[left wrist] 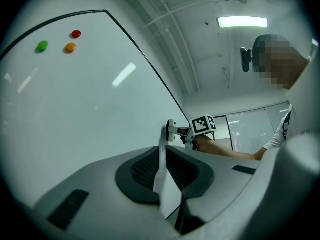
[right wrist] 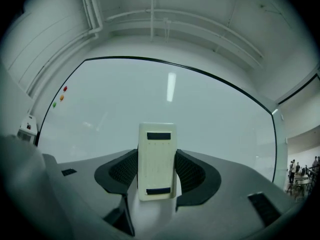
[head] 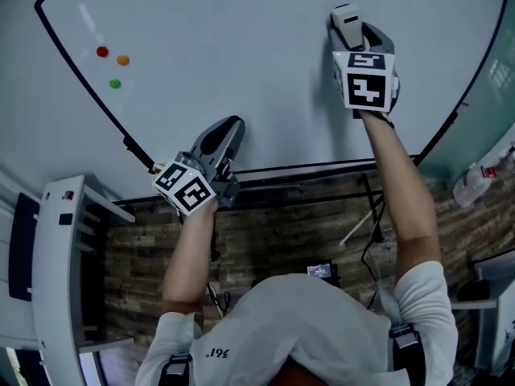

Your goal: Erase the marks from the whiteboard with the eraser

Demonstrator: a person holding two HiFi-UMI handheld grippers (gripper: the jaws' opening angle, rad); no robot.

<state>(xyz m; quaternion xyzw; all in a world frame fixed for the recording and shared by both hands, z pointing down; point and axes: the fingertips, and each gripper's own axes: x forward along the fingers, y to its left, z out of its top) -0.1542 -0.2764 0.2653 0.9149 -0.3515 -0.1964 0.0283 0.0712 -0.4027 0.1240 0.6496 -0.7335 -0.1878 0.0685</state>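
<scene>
Now one eraser (right wrist: 156, 160); three magnets (head: 122, 59); one whiteboard (head: 241, 47).

Right tool (head: 348, 24) is up toward the whiteboard's (head: 241, 47) right edge, pale eraser (head: 346, 14) at its tip, pressed to the board. Left tool (head: 225, 131) sits low by the bottom left corner. Red magnet (head: 102, 51), orange magnet (head: 122, 59) and green magnet (head: 115, 83) cluster near the left edge.
</scene>
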